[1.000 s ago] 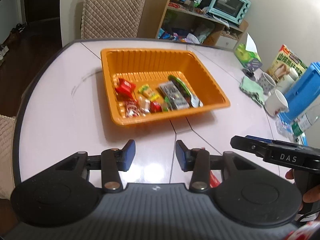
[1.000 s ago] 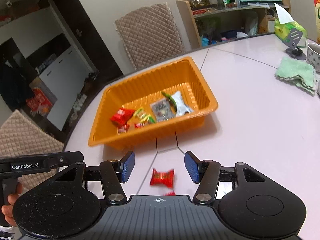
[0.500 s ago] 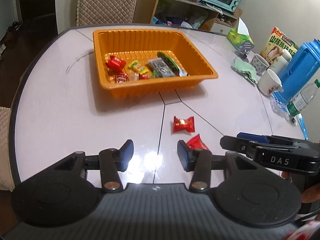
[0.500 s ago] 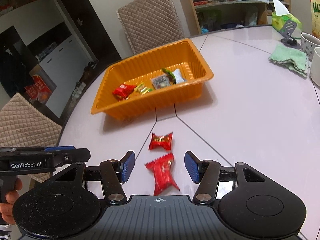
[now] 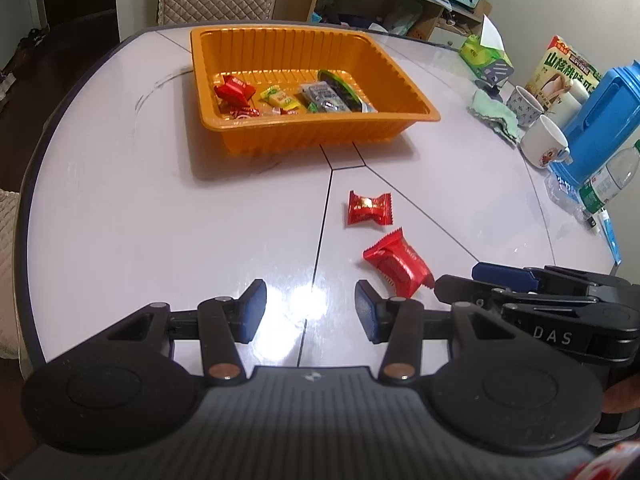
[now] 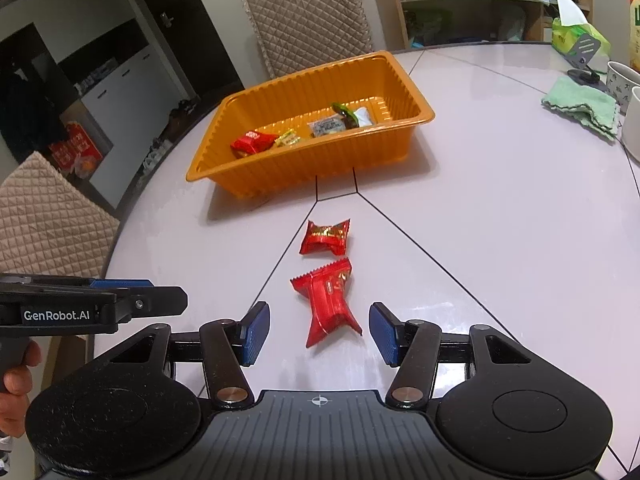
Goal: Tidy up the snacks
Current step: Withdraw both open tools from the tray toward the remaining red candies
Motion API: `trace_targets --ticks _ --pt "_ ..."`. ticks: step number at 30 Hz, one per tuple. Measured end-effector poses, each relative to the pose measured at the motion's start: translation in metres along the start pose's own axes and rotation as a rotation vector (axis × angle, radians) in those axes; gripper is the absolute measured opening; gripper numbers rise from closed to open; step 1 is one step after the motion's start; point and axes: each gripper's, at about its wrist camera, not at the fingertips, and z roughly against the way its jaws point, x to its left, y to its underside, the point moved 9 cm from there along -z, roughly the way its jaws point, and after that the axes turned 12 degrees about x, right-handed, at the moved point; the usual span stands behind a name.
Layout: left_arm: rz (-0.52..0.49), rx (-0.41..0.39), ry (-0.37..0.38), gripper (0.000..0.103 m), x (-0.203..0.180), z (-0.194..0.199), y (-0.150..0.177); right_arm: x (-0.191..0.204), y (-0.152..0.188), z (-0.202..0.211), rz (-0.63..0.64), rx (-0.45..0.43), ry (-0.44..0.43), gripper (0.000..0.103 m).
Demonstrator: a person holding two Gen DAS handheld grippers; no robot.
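Observation:
An orange tray stands on the pale table and holds a red packet, a yellow-green sweet and a grey packet. Two red wrapped snacks lie on the table in front of it: a short candy and a longer packet. My left gripper is open over bare table, with the longer packet just right of its right finger. My right gripper is open; the packet's near end lies between its blue pads, untouched.
Along the right side stand two mugs, a blue jug, a water bottle, a green cloth and a tissue box. Quilted chairs sit behind and left of the table.
Both grippers drew back from the tray and sank toward the table. The two red snacks came into view, and the longer packet now reaches between the right pads.

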Motion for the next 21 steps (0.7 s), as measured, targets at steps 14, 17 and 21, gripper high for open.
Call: trace_targets --ticks 14,17,21 --pt "0.003 0.053 -0.026 0.044 0.005 -0.016 0.016 0.004 0.014 -0.011 0.049 0.033 0.034 0.055" --pt "0.012 0.066 -0.028 0.044 0.007 -0.020 0.020 0.005 0.016 -0.012 0.062 0.029 0.047 0.055" --pt "0.002 0.059 -0.026 0.045 0.009 -0.020 0.022 0.006 0.015 -0.013 0.075 0.025 0.058 0.055"
